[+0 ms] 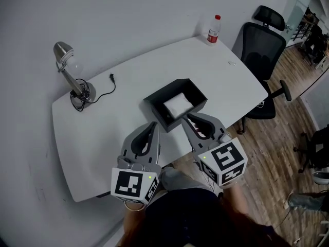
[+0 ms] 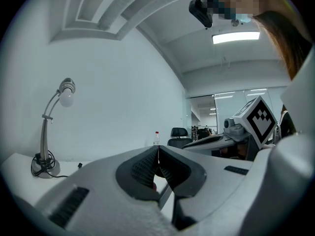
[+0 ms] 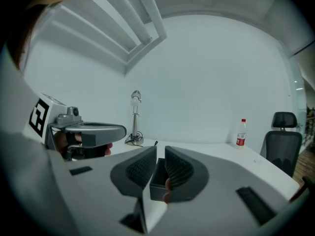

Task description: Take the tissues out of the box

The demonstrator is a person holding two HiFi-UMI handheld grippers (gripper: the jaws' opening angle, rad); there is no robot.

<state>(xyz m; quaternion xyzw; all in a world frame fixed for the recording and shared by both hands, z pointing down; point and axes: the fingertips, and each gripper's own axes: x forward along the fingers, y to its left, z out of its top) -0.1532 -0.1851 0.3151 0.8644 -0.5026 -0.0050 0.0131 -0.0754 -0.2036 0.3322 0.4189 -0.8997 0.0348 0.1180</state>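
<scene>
A black open box (image 1: 175,105) stands near the table's front edge, and a white stack of tissues (image 1: 178,105) lies inside it. My left gripper (image 1: 153,124) hovers just short of the box's near left corner, its jaws shut tip to tip with nothing between them (image 2: 158,149). My right gripper (image 1: 186,118) reaches the box's near right rim. A narrow gap shows between its jaws (image 3: 160,154), nothing is held, and the box's dark wall (image 3: 156,182) is seen through the gap. The tissues are hidden in both gripper views.
The white table (image 1: 103,138) stands against a white wall. A desk lamp (image 1: 69,73) with its cable is at the far left, and a bottle (image 1: 214,30) with a red label at the far right corner. A black office chair (image 1: 264,50) stands at the right on the wood floor.
</scene>
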